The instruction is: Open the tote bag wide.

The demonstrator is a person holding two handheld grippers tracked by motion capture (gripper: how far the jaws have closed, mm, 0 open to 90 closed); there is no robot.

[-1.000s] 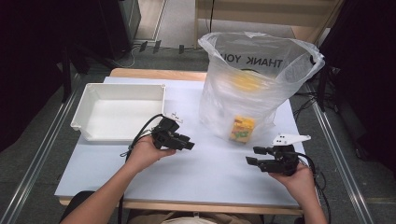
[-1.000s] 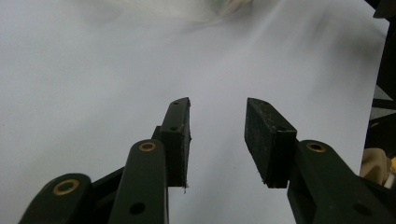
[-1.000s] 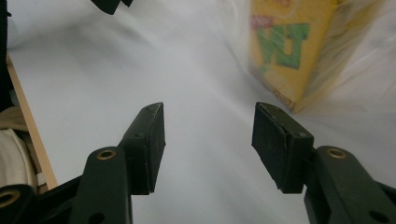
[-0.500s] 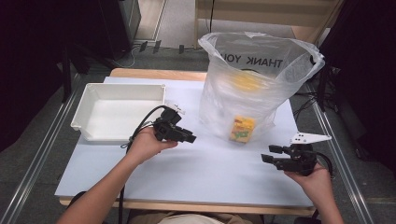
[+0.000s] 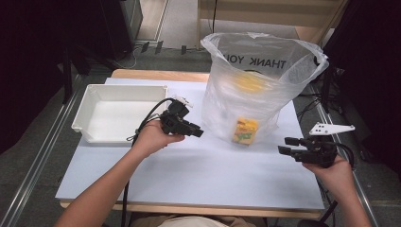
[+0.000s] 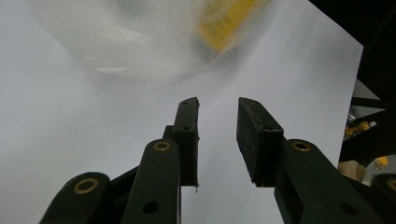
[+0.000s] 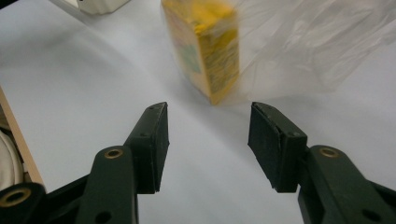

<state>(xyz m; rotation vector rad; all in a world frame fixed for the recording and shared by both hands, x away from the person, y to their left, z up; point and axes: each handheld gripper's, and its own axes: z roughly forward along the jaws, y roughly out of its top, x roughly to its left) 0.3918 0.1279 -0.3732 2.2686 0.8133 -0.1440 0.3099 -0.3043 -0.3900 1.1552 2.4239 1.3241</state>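
- A clear plastic bag (image 5: 257, 94) printed with "THANK YOU" stands upright with its mouth open at the far middle of the white bench (image 5: 198, 179).
- Inside the bag, a yellow carton (image 5: 245, 131) stands on the bench against the near wall of the plastic; higher up sits a blurred yellow thing (image 5: 249, 83), possibly round, too hazy to name.
- A white tray (image 5: 90, 118) lies at the far left of the bench, well apart from the bag.
- The left hand-held gripper (image 5: 197, 133) is held above the bench between tray and bag, its tips near the bag's lower left side; its jaws are released with a narrow gap, nothing between them.
- The right hand-held gripper (image 5: 285, 145) hovers at the right edge of the bench, pointing toward the bag and apart from it; its jaws stand wide and empty.
- In the right gripper view the carton shows through the plastic just beyond the parted jaws.
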